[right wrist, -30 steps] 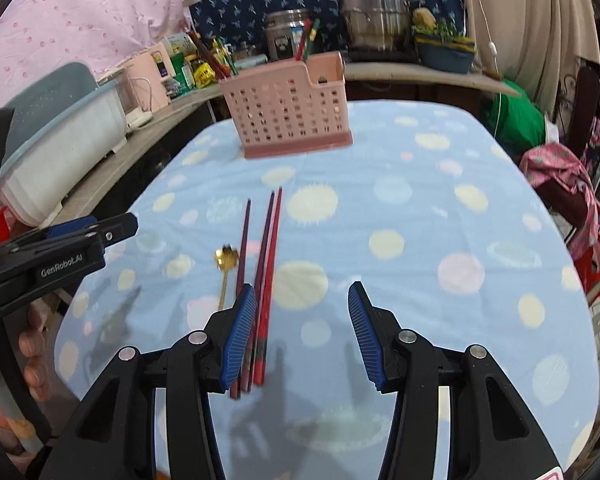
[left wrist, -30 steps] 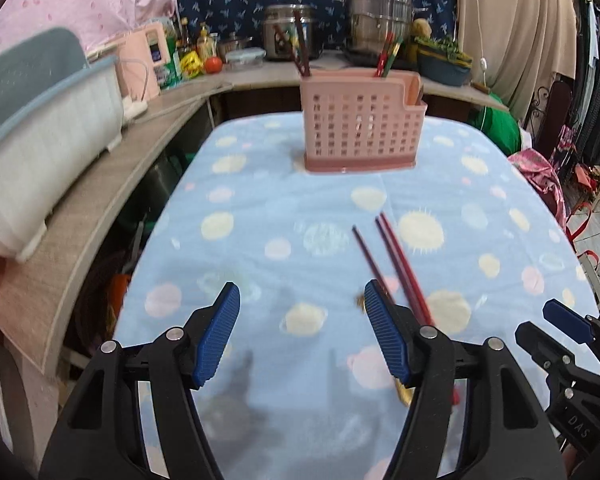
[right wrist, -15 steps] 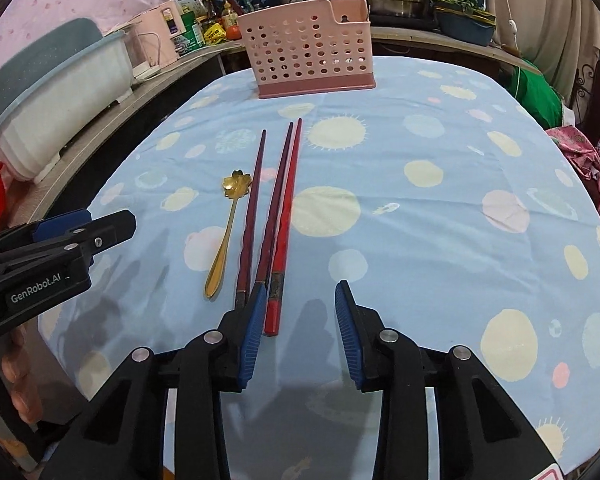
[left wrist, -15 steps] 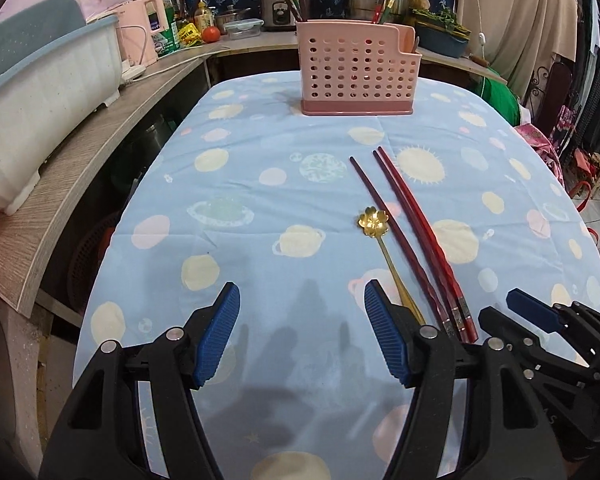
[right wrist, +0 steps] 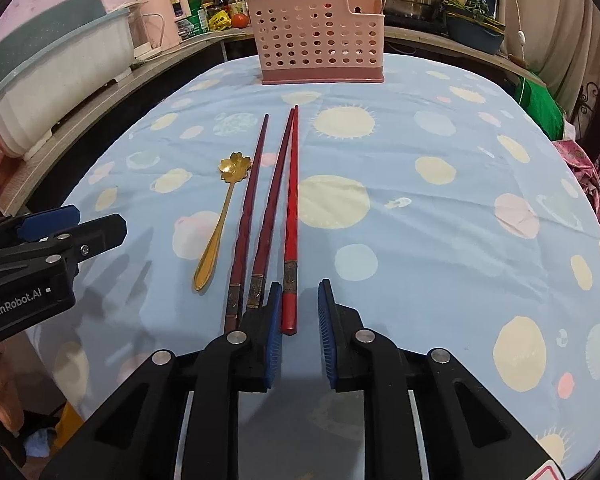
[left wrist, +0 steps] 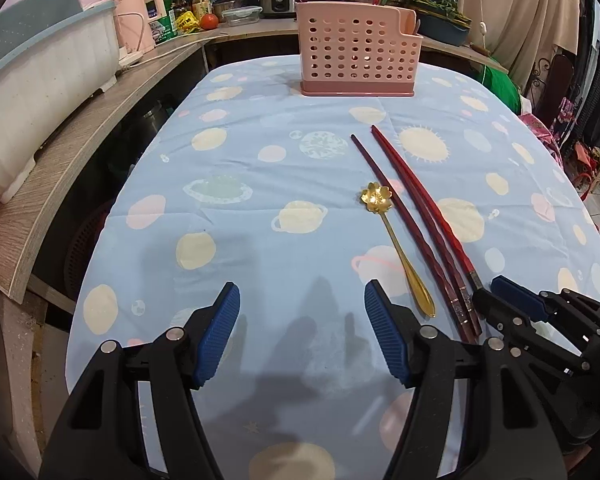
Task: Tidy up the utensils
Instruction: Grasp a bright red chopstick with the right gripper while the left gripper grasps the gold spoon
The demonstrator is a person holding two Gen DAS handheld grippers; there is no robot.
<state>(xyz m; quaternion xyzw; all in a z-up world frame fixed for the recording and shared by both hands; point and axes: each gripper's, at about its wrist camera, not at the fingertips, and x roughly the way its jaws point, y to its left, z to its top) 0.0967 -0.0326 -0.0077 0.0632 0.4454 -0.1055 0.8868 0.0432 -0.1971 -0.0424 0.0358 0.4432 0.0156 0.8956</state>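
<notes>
A counter covered by a light-blue cloth printed with planets and suns is seen from both wrist views. At its far end a pink perforated utensil basket stands upright. Nearer the middle, three chopsticks lie side by side, pointing toward the basket: a bright red chopstick on the right and two darker maroon chopsticks to its left. Just left of these a gold flower-bowled spoon lies flat, its bowl close to the outermost maroon stick.

The right claw is lowered at the near ends of the chopsticks. Its jaws have just been closing, and the butt of the red chopstick lies between the blue pads; the left pad is seen right beside it, while a gap remains at the right pad, so the stick is not yet pinched. The maroon sticks lie outside the left finger.

The left claw is held spread wide over bare cloth, left of the spoon handle, with nothing between its pads.
</notes>
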